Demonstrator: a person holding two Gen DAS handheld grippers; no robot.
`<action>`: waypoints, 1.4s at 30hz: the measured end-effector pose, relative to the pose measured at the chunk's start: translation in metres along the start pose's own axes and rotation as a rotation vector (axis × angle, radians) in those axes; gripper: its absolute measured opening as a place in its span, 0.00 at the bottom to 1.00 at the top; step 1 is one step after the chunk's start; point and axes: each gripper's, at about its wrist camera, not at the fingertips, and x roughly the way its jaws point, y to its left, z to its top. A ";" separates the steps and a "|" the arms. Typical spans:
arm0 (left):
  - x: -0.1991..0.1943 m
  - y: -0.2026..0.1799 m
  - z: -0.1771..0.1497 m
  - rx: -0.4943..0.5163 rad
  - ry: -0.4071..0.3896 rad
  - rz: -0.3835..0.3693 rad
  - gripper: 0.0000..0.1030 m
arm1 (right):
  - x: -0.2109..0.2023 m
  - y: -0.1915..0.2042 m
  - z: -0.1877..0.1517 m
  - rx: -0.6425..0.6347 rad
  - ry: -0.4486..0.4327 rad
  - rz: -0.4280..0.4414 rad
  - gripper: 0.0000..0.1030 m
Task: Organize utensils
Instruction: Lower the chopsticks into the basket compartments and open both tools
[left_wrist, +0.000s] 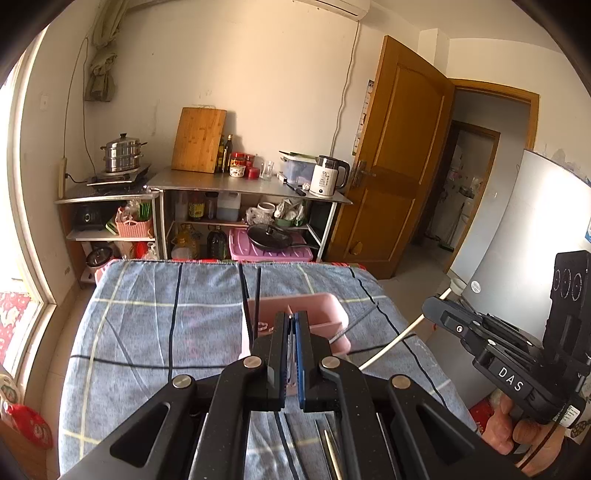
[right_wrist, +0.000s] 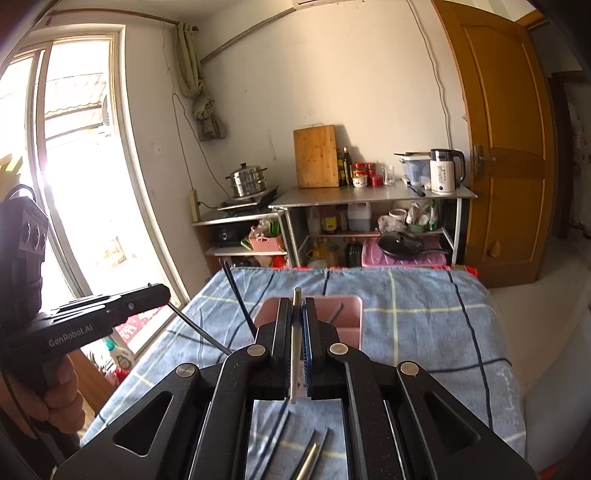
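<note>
My left gripper (left_wrist: 291, 317) is shut on a pair of black chopsticks (left_wrist: 249, 302) that stick up past its left finger. The right wrist view shows that gripper (right_wrist: 168, 295) at the left with the black chopsticks (right_wrist: 240, 299) jutting from its tip. My right gripper (right_wrist: 297, 301) is shut on a pale silver chopstick (right_wrist: 295, 332) lying along its fingers. In the left wrist view it (left_wrist: 428, 306) hangs at the right with the pale chopstick (left_wrist: 391, 343) slanting down. A pink organizer tray (left_wrist: 317, 306) (right_wrist: 349, 306) sits on the cloth just beyond both grippers, which hang above it.
A blue checked cloth (right_wrist: 424, 321) covers the table. More chopsticks (right_wrist: 310, 458) lie on it under the grippers. One dark utensil (right_wrist: 336, 312) rests in the tray. Metal shelves (right_wrist: 369, 195) with kitchenware stand behind the table, a wooden door (right_wrist: 509, 147) to the right, a window to the left.
</note>
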 end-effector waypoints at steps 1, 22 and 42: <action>0.003 0.001 0.005 -0.002 -0.005 -0.001 0.03 | 0.003 0.001 0.004 -0.001 -0.011 0.002 0.05; 0.074 0.025 -0.007 -0.036 0.067 0.004 0.03 | 0.077 -0.001 0.001 0.005 0.033 -0.001 0.05; 0.064 0.037 -0.030 -0.064 0.071 0.039 0.17 | 0.066 -0.011 -0.023 -0.006 0.114 -0.013 0.13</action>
